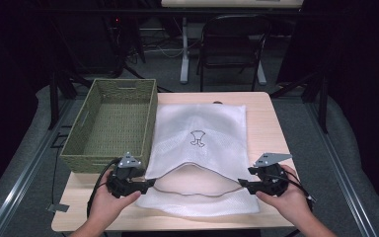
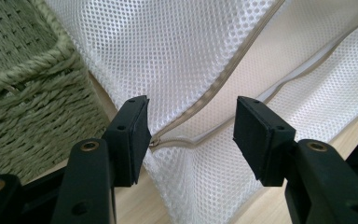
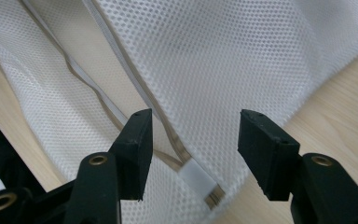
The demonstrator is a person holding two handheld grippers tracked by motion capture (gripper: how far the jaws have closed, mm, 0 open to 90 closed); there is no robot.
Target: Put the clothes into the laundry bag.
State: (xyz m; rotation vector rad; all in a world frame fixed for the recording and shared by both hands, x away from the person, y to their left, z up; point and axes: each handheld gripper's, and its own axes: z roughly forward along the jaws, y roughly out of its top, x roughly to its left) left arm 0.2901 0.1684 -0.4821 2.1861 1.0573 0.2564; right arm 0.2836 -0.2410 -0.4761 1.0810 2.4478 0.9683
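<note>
A white mesh laundry bag (image 1: pixel 202 128) lies flat on the wooden table (image 1: pixel 269 123), its zipped mouth gaping along the near edge. My left gripper (image 1: pixel 153 182) sits at the mouth's left corner, jaws open. In the left gripper view the zipper's end (image 2: pixel 156 140) lies just by the left pad, and mesh (image 2: pixel 182 51) spreads beyond my left gripper (image 2: pixel 191 126). My right gripper (image 1: pixel 240 183) is at the mouth's right corner, also open. In the right gripper view the zipper's white end tab (image 3: pixel 198 179) lies below and between the jaws of my right gripper (image 3: pixel 193 140), untouched by the pads.
A green woven basket (image 1: pixel 106 163) stands empty on the table's left side, its corner (image 2: pixel 23 93) close beside my left gripper. A black folding chair (image 1: pixel 232 44) and a white table leg (image 1: pixel 184 49) stand beyond the far edge. Bare wood shows right of the bag.
</note>
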